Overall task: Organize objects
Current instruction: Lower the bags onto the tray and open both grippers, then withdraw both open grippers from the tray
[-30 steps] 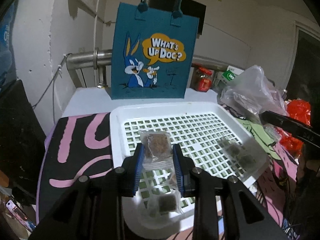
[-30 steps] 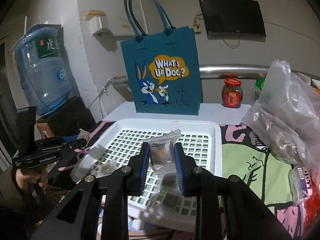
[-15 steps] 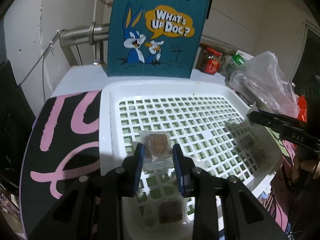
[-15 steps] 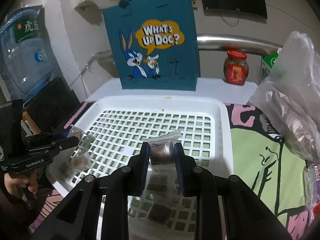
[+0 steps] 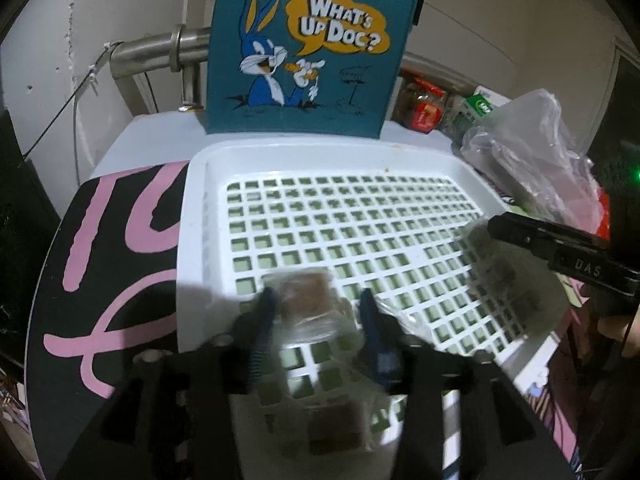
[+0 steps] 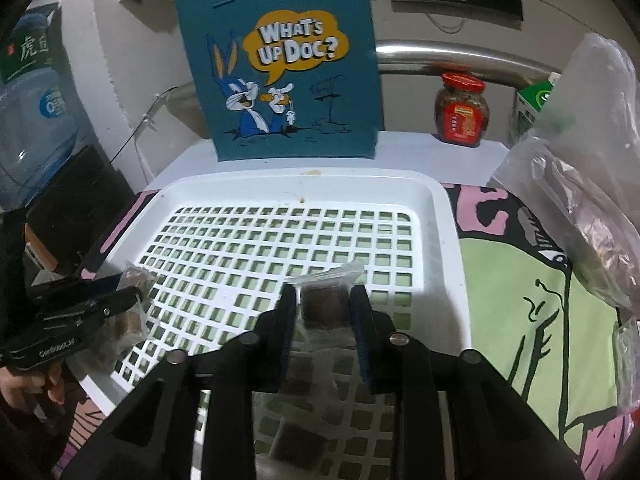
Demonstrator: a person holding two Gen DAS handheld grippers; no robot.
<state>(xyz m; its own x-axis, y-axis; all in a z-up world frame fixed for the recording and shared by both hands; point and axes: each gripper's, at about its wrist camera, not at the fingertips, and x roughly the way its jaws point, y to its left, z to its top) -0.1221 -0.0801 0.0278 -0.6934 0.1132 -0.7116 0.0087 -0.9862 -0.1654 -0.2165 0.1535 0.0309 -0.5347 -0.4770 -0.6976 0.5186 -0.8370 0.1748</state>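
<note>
A white slotted tray (image 5: 192, 208) (image 6: 436, 208) lies on the table. My left gripper (image 5: 316, 304) is low over its near left part; the blurred jaws stand wider than a clear packet with a brown block (image 5: 306, 300) between them. My right gripper (image 6: 324, 304) is shut on another such packet (image 6: 324, 304) over the tray's near right part. More packets (image 6: 304, 444) lie on the tray under the grippers. The left gripper also shows in the right wrist view (image 6: 120, 300).
A blue "What's Up Doc?" tote bag (image 5: 308, 52) (image 6: 280, 64) stands behind the tray. A red-lidded jar (image 6: 462, 110) and a crumpled clear plastic bag (image 6: 580, 208) are at the right. A water bottle (image 6: 32, 112) stands at the left.
Both grippers have moved forward and down over the tray. The left jaws have spread apart from their packet; the right jaws remain closed on theirs.
</note>
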